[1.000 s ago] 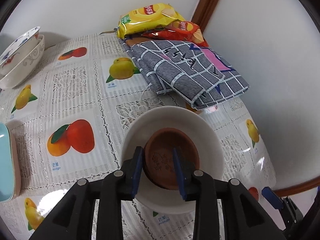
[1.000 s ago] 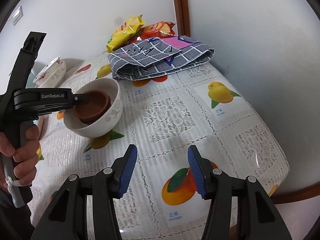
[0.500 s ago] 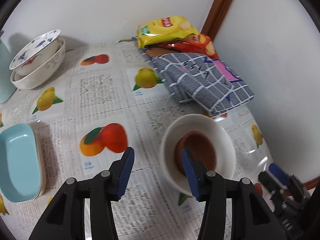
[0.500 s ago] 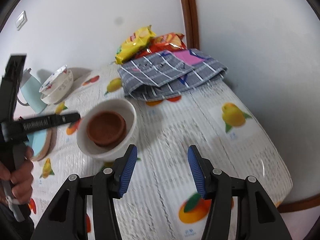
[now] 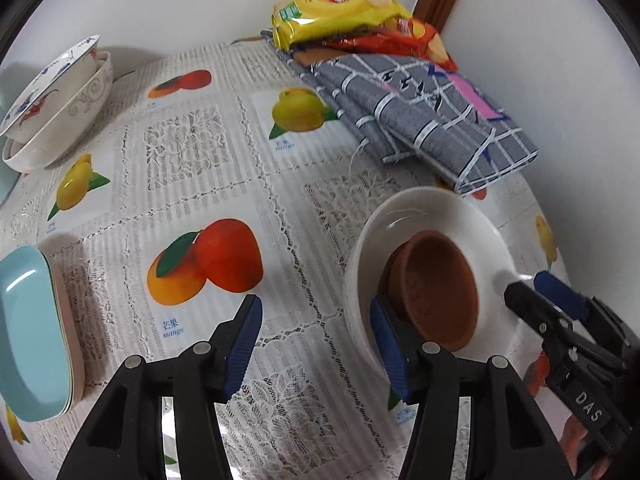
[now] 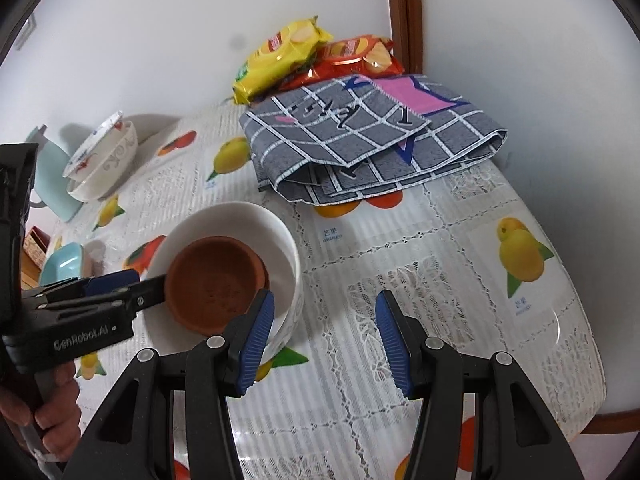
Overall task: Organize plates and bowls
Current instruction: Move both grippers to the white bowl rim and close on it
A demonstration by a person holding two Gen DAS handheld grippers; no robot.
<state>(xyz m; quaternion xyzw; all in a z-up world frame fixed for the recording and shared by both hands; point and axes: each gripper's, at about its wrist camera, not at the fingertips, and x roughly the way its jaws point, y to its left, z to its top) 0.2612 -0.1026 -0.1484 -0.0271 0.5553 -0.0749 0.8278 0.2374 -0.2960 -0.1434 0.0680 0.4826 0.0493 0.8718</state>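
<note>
A white bowl (image 5: 420, 216) (image 6: 280, 236) stands on the fruit-print tablecloth with a brown clay bowl (image 5: 436, 292) (image 6: 216, 284) tilted inside it. My left gripper (image 5: 316, 344) (image 6: 140, 282) hangs at the bowl's left rim. Its jaws are opening, and no pad presses on either bowl. My right gripper (image 6: 324, 340) (image 5: 536, 292) is open at the bowl's right rim, its left finger just over that rim. A hand (image 6: 44, 412) holds the left gripper.
Two stacked patterned bowls (image 5: 52, 112) (image 6: 104, 160) sit at the far left, with a pale blue cup (image 6: 52, 184) beside them. A light blue dish (image 5: 28, 336) lies on the left. A folded grey checked cloth (image 5: 420, 120) and snack bags (image 5: 340, 8) fill the far corner.
My left gripper let go of the brown bowl, opened and drew back to the left of the white bowl. My right gripper moved left up to the bowl's rim.
</note>
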